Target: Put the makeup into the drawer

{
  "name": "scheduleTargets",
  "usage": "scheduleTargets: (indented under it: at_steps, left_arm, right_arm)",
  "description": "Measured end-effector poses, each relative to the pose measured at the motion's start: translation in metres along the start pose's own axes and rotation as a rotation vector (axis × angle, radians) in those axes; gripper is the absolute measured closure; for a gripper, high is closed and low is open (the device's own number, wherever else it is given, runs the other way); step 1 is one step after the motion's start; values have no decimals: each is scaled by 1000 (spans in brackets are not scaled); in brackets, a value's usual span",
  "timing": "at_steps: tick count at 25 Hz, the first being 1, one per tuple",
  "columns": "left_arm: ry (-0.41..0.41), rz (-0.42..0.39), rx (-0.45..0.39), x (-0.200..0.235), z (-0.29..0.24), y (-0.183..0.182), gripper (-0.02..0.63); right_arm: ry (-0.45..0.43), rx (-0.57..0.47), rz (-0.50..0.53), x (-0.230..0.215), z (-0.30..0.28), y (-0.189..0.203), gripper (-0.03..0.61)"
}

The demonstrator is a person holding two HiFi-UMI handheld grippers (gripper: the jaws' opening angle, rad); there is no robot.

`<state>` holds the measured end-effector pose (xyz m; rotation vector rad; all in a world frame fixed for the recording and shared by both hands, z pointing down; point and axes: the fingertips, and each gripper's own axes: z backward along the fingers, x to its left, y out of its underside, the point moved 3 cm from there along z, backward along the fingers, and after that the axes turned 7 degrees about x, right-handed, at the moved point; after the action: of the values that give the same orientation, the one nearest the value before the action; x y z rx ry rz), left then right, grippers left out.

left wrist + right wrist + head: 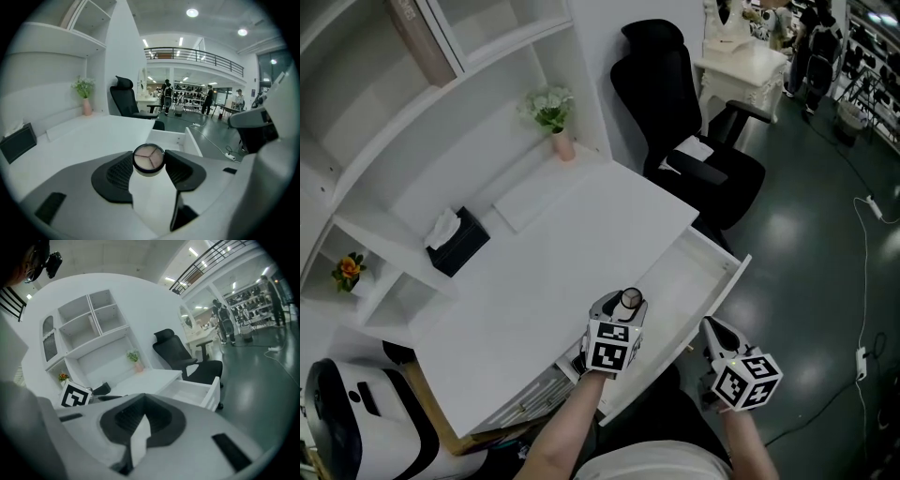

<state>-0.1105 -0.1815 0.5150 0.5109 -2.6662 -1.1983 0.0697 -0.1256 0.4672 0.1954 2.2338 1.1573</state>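
Carry step, by judgement: round makeup compact (148,157) clamped between the jaws of left gripper (625,305) over the desk (562,272) edge beside the open drawer (733,274); right gripper (714,331) empty, jaws together; next likely needs crossing over the drawer, lowering, then release.
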Motion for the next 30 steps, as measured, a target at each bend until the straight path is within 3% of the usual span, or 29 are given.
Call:
scheduleTargets:
  at_steps: [18,30]
  left_arm:
    - [111,-89,80,-45,-71,-6,396]
    - [118,-128,153,-58,-118,-1,396]
  right_arm:
    - [120,-22,-87,-51,20,6,575]
    - [151,0,-130,-80,21,12,576]
